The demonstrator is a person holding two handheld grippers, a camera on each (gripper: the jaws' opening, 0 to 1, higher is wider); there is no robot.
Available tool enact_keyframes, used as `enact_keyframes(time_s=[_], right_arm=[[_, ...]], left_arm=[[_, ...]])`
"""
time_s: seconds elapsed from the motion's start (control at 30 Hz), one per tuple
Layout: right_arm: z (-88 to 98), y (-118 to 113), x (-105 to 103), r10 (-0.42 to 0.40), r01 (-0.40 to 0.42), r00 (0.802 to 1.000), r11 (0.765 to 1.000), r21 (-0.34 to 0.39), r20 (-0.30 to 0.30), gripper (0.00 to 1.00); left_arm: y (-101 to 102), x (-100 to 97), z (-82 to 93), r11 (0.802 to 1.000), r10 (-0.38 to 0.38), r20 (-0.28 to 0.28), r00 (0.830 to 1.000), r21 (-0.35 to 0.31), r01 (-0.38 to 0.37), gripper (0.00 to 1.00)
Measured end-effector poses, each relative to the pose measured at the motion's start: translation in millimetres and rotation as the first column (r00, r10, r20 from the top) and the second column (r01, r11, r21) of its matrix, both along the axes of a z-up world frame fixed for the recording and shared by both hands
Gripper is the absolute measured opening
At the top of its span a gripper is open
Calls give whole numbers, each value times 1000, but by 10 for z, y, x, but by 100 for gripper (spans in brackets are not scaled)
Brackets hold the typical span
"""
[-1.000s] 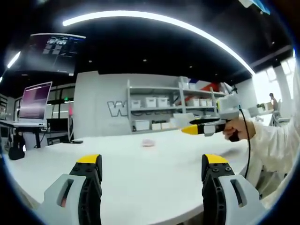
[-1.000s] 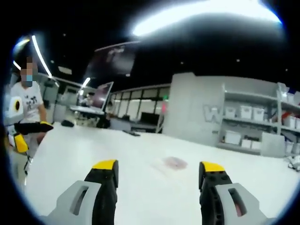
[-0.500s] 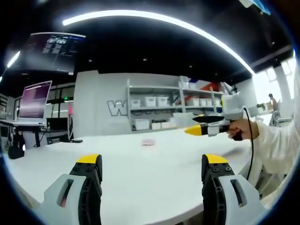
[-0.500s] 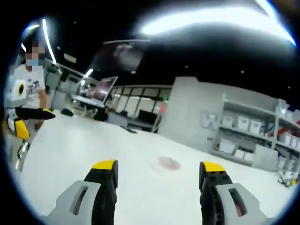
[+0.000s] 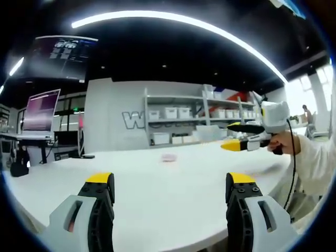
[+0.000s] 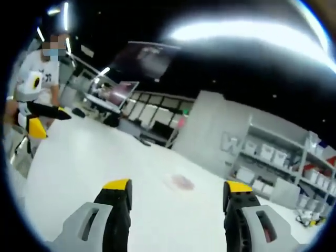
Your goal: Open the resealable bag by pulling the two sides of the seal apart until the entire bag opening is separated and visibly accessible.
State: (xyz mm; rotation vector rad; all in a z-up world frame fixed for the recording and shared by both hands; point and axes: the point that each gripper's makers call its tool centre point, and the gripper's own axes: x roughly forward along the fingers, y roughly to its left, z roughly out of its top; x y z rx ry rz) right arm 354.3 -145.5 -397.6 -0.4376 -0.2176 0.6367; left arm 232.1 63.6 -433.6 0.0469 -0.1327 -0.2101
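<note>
You are only approaching: the small pink resealable bag [image 5: 168, 157] lies untouched mid-surface [image 5: 157, 194], well beyond both grippers' spread, empty fingers [image 5: 100, 181]. Next, reach its seal from either side.

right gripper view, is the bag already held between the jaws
No, the pinkish bag lies on the white table ahead of the open right gripper, untouched.

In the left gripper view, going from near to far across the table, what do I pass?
The left gripper's own open jaws, then bare white table, the small pink bag lying flat, and beyond the table's far edge the shelving unit with white bins.
</note>
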Motion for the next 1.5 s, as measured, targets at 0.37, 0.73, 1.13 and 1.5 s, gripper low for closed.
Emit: enact_keyframes(time_s=[0.37,0.73,1.13,1.5], right_arm=[[-40,-33,-242,3,-3,1000,1000,15,-4,70],[-31,-233,-531,-31,31,999,997,65,-8,70],[-133,-376,-705,-44,62,994,979,193,-95,70],[-236,-522,-920,-71,111,985,958,264,-160,70]], left_arm=[[11,5,-15,1000,5,-3,1000,-4,-5,87],[30,23,11,1000,8,2,1000,-1,-8,86],[34,41,48,1000,9,10,1000,-1,-9,86],[70,51,46,1000,19,11,1000,-7,-19,86]])
